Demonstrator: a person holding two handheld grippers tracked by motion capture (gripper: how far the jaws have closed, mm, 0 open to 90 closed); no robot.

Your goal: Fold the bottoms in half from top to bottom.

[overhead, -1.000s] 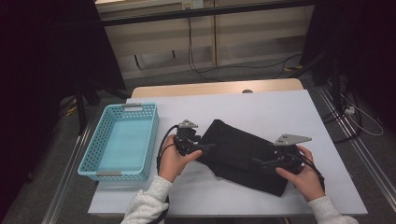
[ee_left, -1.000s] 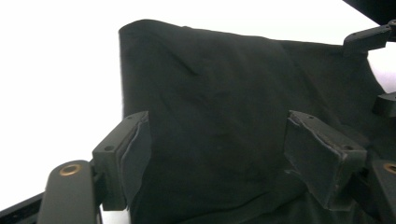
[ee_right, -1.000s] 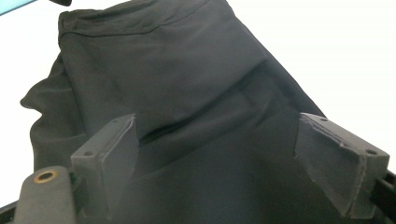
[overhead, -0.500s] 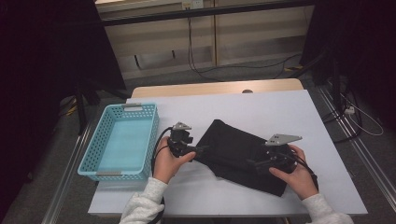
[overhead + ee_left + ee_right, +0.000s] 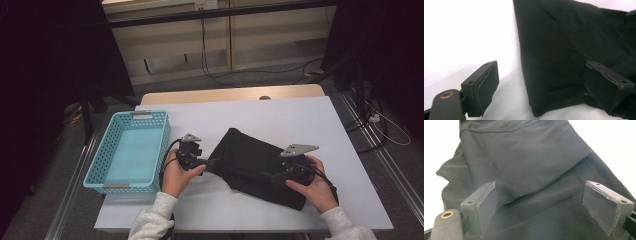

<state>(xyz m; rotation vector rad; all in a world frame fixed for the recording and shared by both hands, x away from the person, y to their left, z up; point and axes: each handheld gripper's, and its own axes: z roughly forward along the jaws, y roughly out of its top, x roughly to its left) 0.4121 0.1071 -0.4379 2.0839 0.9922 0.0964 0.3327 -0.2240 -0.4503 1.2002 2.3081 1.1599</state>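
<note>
A white table [image 5: 280,120] stands before a wall with dangling cables and dark curtains at both sides. On it, toward the near edge and right of the middle, lies a black cloth [image 5: 250,162], folded and slightly rumpled. A light blue basket [image 5: 104,172] sits along the left edge, just beside the near left corner. The left gripper [image 5: 207,164] rests at the cloth's left corner; its jaws have just been opening and stand spread, one over bare table, the other over the cloth [image 5: 564,50], nothing pinched. The right gripper [image 5: 272,176] lies on the cloth's near right part, jaws spread wide above the fabric [image 5: 529,165], not clamping it.
</note>
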